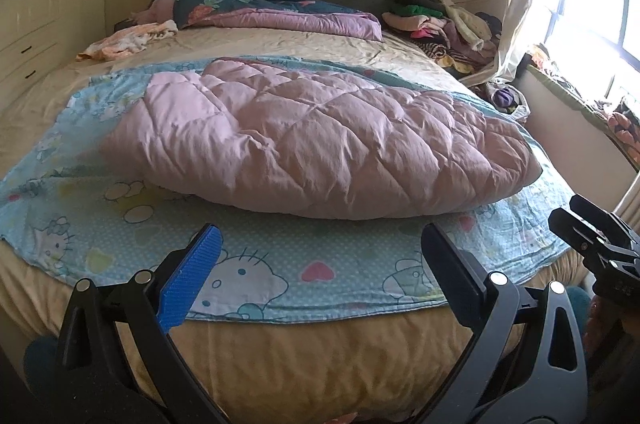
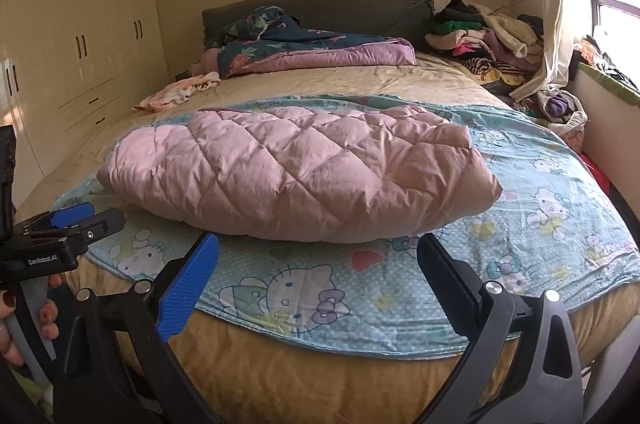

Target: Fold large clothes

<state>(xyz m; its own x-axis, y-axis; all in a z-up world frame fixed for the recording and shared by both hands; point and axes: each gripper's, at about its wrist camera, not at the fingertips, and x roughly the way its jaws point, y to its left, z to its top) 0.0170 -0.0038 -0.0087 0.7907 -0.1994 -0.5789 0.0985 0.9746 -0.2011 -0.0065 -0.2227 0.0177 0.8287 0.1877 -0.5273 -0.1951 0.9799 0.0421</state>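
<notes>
A pink quilted garment (image 1: 320, 144) is lying bunched in the middle of a blue cartoon-print sheet (image 1: 280, 264) on the bed (image 1: 320, 356). The left gripper (image 1: 320, 256) is hovering at the near edge, jaws spread and gripping nothing. The right gripper (image 2: 316, 264) is hanging just beside it, to the right, jaws likewise spread. Clothes (image 2: 480, 32) are lying heaped at the far right.
</notes>
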